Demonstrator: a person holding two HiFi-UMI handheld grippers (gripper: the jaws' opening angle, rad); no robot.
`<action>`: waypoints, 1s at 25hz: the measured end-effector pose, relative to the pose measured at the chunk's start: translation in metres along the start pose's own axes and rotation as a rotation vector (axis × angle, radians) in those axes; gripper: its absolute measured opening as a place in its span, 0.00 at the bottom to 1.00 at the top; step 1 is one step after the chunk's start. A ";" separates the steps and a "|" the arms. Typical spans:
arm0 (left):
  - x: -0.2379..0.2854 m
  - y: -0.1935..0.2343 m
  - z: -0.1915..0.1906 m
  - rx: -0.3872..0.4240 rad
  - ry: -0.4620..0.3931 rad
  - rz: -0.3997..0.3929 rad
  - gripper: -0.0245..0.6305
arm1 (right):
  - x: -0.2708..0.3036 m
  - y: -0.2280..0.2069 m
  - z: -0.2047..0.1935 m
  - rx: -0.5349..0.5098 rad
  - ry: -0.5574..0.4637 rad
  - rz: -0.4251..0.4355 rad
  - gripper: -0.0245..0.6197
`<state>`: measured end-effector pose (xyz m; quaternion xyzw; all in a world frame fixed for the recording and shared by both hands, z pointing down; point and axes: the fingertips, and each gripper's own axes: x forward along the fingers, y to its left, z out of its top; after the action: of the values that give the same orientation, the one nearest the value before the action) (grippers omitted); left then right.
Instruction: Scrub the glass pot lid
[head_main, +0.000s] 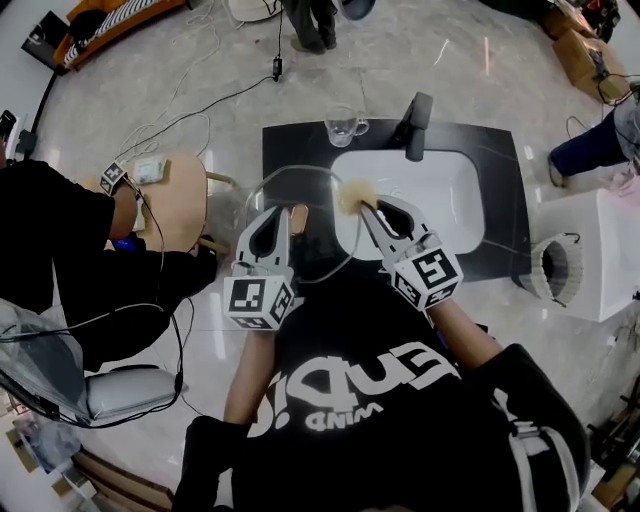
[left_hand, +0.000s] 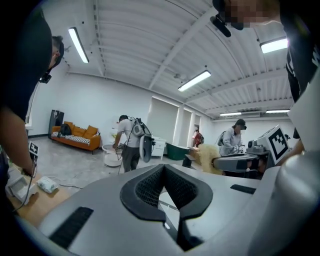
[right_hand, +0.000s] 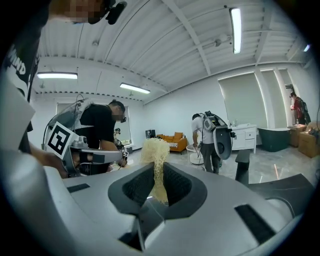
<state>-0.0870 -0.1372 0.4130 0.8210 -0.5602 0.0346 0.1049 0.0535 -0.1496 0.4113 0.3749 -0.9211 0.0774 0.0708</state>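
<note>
The glass pot lid (head_main: 300, 170) is held up on edge over the black counter, left of the sink; its thin rim shows as a ring. My left gripper (head_main: 288, 212) is shut on the lid, and a sliver of glass (left_hand: 168, 201) shows between its pads. My right gripper (head_main: 366, 208) is shut on a beige fibrous scrubber (head_main: 350, 194), which touches the lid's right side. The scrubber (right_hand: 155, 150) sticks up from between the right jaws. In the left gripper view the scrubber (left_hand: 205, 157) shows to the right.
A white sink (head_main: 450, 205) is set in the black counter (head_main: 290, 150), with a dark faucet (head_main: 415, 122) and a glass mug (head_main: 343, 125) behind. A round wooden stool (head_main: 180, 200) stands at left; a white cabinet (head_main: 600, 250) and a basket (head_main: 553, 268) at right. People stand nearby.
</note>
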 end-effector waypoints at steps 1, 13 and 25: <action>0.000 -0.001 0.000 0.000 -0.002 0.000 0.06 | 0.000 0.000 0.001 0.001 -0.005 0.001 0.11; -0.002 -0.002 -0.001 -0.010 -0.007 0.013 0.06 | -0.001 0.005 0.001 -0.001 -0.010 0.010 0.11; -0.004 -0.002 -0.002 -0.015 0.007 0.016 0.06 | -0.003 0.002 0.002 0.004 -0.005 -0.012 0.11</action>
<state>-0.0868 -0.1326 0.4141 0.8155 -0.5667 0.0340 0.1125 0.0540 -0.1461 0.4080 0.3806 -0.9189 0.0777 0.0681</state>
